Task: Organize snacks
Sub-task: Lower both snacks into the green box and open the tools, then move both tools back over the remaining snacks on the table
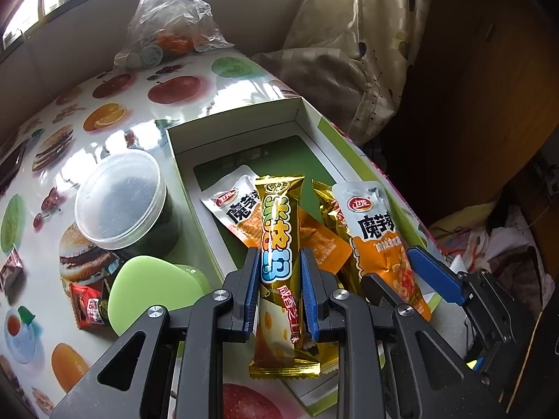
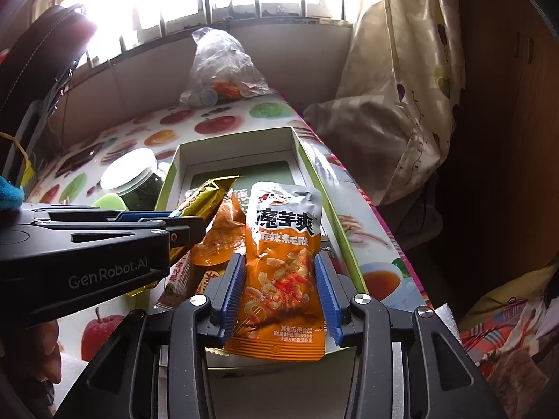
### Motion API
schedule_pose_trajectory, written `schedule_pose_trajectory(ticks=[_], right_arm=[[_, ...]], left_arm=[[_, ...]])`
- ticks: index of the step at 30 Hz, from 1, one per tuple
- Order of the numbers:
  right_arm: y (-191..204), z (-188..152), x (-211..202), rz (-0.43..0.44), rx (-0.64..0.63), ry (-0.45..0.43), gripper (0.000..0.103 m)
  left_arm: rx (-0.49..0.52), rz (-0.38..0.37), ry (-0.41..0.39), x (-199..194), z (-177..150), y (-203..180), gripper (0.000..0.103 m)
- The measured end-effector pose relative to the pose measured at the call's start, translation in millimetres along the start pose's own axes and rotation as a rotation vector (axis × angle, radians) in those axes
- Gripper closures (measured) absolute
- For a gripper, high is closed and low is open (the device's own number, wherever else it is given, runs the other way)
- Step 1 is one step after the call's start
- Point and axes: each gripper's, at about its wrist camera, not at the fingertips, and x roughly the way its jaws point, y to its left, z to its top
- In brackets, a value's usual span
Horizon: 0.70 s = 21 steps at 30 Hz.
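Left wrist view, gold snack bar pinched in left gripper over open box, orange pouch between right gripper fingers, spread, pads apart from it, box's far half bare, lidded jar beside box on counter.

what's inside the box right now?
Inside the box: an orange-and-silver pouch lying on the green floor, partly under the gold bar that the left gripper holds; a second pouch between the right gripper's pads. More gold wrappers beneath; how many is hidden.
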Motion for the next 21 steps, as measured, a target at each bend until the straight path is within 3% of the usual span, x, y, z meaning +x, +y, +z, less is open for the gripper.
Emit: schedule_pose_trajectory(ticks=[7, 11, 21], right_arm=[[-2, 0, 0, 0.002, 0.002, -0.001, 0.06], [-2, -1, -1, 0.005, 0.0, -0.003, 0.057], [5, -2, -10, -0.007, 0.001, -0.018, 0.051]], left_arm=[[0.002, 0.004, 0.003, 0, -1, -1, 0.078], [0.003, -0.012, -0.002, -2, -2, -2, 0.064], [0.005, -0.008, -0.03, -17, -5, -1, 0.063]])
